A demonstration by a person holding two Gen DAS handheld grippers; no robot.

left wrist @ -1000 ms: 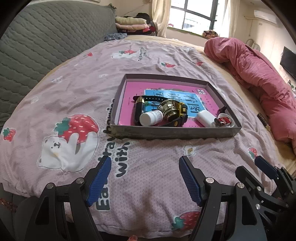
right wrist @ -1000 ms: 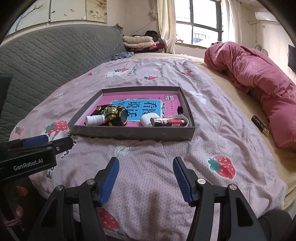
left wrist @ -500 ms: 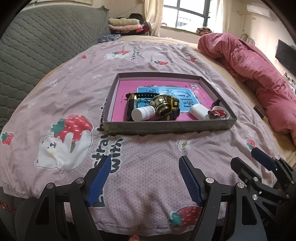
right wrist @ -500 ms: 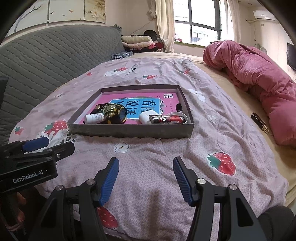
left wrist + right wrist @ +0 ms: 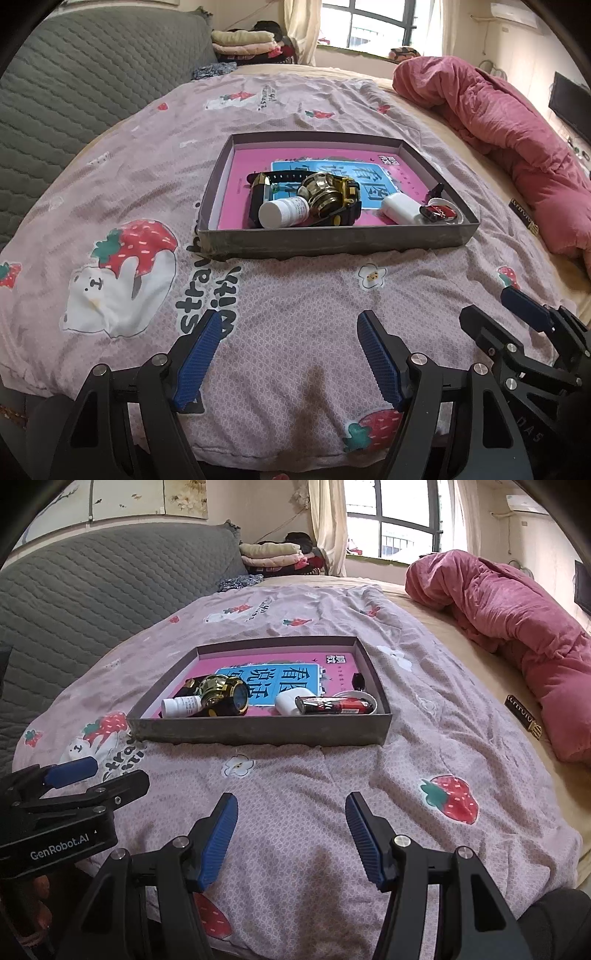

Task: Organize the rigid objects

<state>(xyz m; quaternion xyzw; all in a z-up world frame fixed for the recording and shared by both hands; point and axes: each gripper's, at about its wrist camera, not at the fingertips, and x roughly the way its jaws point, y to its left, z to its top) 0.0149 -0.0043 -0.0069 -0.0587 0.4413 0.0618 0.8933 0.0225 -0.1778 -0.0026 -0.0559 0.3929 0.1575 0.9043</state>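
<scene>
A shallow grey box with a pink and blue book in its bottom lies on the bed. In it are a white pill bottle, a gold and black round object, a black watch strap, a white case and a red cylinder. My left gripper is open and empty over the blanket, short of the box. My right gripper is open and empty too, also short of the box.
A pink strawberry-print blanket covers the bed. A rolled red quilt lies on the right. A small dark object lies beside it. A grey quilted headboard stands at the left. Folded clothes sit by the window.
Both grippers have shifted slightly relative to the box, so it sits a little differently in each view. Both stay open and empty. Nothing in the box has moved.
</scene>
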